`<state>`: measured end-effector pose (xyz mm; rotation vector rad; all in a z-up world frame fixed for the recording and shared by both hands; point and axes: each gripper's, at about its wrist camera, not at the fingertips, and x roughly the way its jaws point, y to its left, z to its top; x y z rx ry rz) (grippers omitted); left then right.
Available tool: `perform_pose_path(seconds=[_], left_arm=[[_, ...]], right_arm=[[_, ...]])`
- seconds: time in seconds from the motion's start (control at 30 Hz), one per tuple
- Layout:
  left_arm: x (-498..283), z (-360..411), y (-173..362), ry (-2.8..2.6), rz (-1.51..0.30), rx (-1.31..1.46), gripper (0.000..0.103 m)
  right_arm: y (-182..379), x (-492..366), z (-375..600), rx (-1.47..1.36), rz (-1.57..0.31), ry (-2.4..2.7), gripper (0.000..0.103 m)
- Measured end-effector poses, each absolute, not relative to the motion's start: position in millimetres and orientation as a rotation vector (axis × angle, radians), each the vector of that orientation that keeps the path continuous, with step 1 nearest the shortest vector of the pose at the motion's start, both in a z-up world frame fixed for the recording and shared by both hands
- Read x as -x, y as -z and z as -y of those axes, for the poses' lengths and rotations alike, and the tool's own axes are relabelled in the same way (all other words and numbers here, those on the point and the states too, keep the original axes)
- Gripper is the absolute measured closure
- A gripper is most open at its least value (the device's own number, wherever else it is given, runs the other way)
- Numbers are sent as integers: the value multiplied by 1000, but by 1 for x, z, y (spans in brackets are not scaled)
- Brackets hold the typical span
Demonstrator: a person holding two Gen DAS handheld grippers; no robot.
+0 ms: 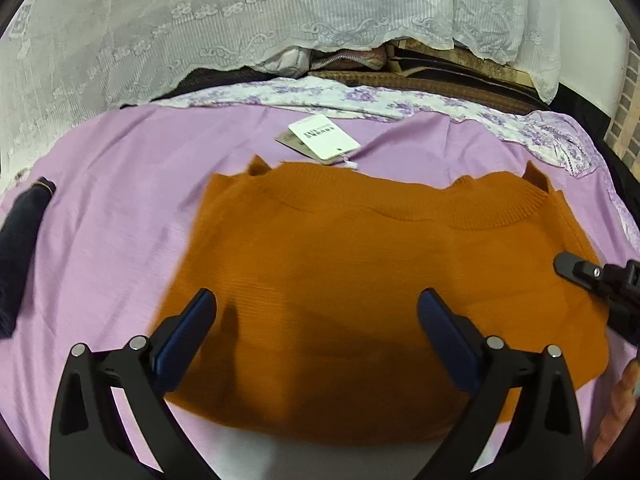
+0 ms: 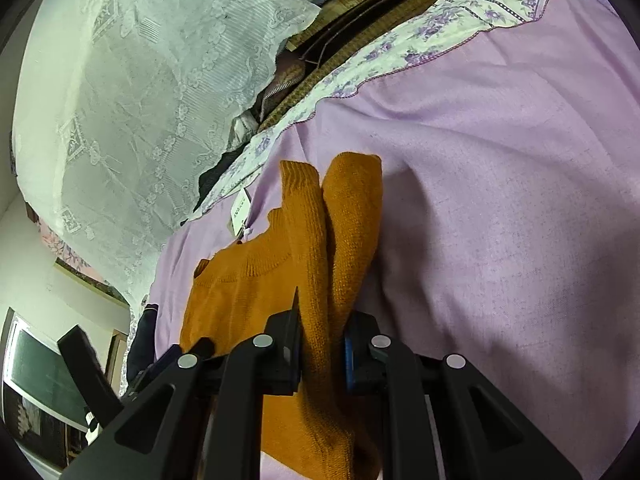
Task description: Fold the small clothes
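At the far left of my left claw's view a dark roll (image 1: 20,248) lies on the purple sheet (image 1: 112,216), well apart from the sweater (image 1: 360,280). My left claw (image 1: 316,336) hangs over that sweater with its two blue-padded fingers (image 1: 188,340) spread wide and nothing between them; the near half of the orange knit fills the gap below and ahead of them. The sweater lies flat on the sheet, ribbed collar on the far side, and its near edge passes under my fingers. Just past the collar a white tag (image 1: 324,138) rests on the sheet, touching or nearly touching the knit. Beyond the sheet runs a flowered border (image 1: 360,100), and white lace (image 1: 200,20) hangs behind it. At the right edge of this view my right claw (image 1: 592,276) reaches in at the sweater's right side. From the right claw's own camera, the left claw (image 2: 160,360) shows low at the left, beside the flat part of the sweater (image 2: 240,300). My right claw (image 2: 322,356) is pressed together on a bunched, doubled strip of the orange knit, which runs between the pads (image 2: 350,356) and stands up ahead of them in two ribbed folds. The tag (image 2: 242,212) sits further off, left of those folds. To the right of the pinched knit the sheet (image 2: 500,220) spreads out in soft wrinkles.
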<state>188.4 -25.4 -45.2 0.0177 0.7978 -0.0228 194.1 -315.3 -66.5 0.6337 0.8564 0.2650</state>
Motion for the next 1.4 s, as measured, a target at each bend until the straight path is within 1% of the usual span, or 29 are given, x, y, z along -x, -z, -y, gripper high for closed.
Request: perform_pose_path(seconds=[0.13,0.2,0.3,0.33,0.4,0.6,0.73,0.93,1.4], left_arm=[[-177,-1,40,-21,-738,-95,5],[-177,-18,42,-44,-740,-79,5],[-191,-51,59,-52,-841,67,5],[-198,-65,68,-35,-891,161,4],[-201,-77,72,-11,-912,245,4],[-192,-76,65,-41,-859,226,4],[-192,-89,59,-83,-827,260,4],[-198,-112,59,-103,-841,350,4],[-197,-119,61,-95,-851,388,4]], right_arm=[[64,-195,312,-633,-860,-244,87],[62,-196,310,-631,-862,-232,87],[61,-195,306,-629,-859,-211,87],[60,-195,305,-622,-860,-204,87],[57,-197,302,-601,-865,-189,87],[48,-203,294,-589,-888,-158,87],[37,-205,282,-562,-895,-143,87],[24,-207,259,-498,-901,-116,88],[-1,-214,219,-447,-889,-104,88]])
